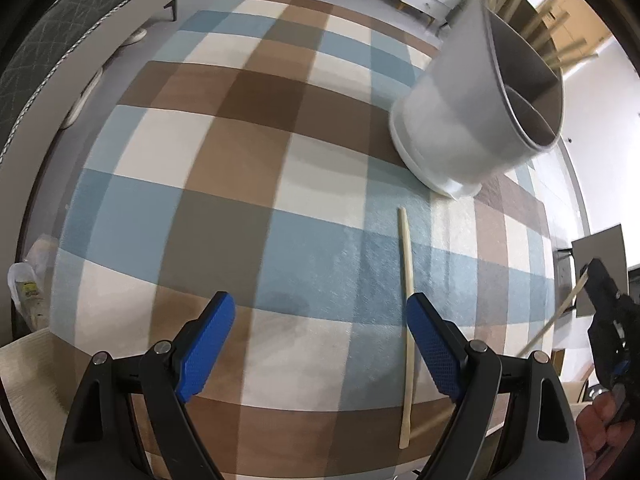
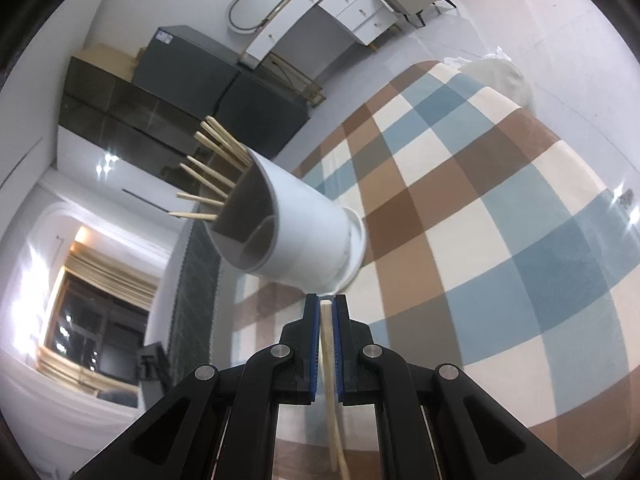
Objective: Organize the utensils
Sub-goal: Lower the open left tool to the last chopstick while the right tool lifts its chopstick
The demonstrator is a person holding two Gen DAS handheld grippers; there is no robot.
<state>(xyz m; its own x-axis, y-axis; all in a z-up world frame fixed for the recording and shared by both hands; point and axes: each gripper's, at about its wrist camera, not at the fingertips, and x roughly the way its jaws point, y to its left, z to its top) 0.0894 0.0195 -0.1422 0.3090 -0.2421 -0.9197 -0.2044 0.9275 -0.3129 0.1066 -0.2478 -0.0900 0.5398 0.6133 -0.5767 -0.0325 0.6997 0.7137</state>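
Note:
A white utensil holder (image 1: 460, 120) (image 2: 304, 224) with a divided grey inside stands on the checked tablecloth (image 1: 240, 184); several wooden chopsticks (image 2: 208, 168) stick out of one compartment. One loose chopstick (image 1: 405, 264) lies on the cloth in front of the holder. My left gripper (image 1: 320, 300) hovers open above the cloth, and the loose chopstick runs just inside its right fingertip (image 1: 418, 308), apart from the pads. My right gripper (image 2: 326, 304) (image 1: 600, 284) is shut on another chopstick (image 2: 327, 344) (image 1: 560, 320), held in the air in front of the holder's base.
The cloth's edge curves round the left and far sides in the left wrist view. A plastic bag (image 1: 24, 284) lies by the left edge, a white bag (image 2: 500, 72) at the far end. White drawers (image 2: 352, 4) and dark cabinets (image 2: 180, 92) stand behind. A hand (image 1: 604, 424) holds the right gripper.

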